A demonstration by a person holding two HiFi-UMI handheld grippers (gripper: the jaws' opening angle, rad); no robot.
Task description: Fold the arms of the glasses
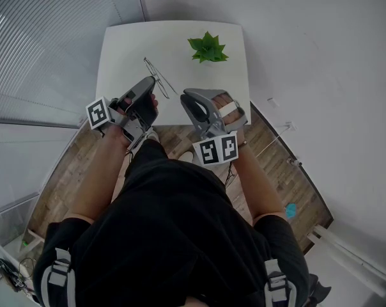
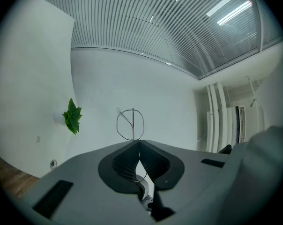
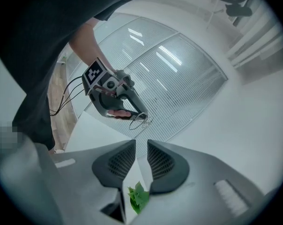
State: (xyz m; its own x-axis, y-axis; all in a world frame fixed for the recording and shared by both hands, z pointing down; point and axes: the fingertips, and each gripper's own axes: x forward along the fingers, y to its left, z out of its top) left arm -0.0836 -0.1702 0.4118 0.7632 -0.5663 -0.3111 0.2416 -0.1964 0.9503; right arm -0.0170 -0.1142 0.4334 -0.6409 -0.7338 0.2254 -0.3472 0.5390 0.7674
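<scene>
Over the near-left part of the white, round-cornered tabletop point(image 1: 126, 50), holding thin dark wire-framed glasses point(image 1: 157, 75) in the grey left gripper point(image 1: 152, 86), its jaws pressing together on one fine wire of the frame. Carrying, on the cube point(image 1: 98, 113) at the back of each gripper, black-and-white square marker patterns and nothing readable as words. Running, in the head view, along a slant from far-left to near-right, the glasses jutting past the jaw tips and hanging above the table. Presenting, in the left gripper view, one oval rim point(image 2: 130, 124) upright just beyond the tips, with a straight wire crossing it; being too thin there to tell arm from front. Holding the grey right gripper point(image 1: 188, 96) near the glasses, on their right, its jaws standing apart with nothing between them. Showing through that gap, farther off, a small green leafy plant point(image 3: 138, 197) sitting at the table's far right.
</scene>
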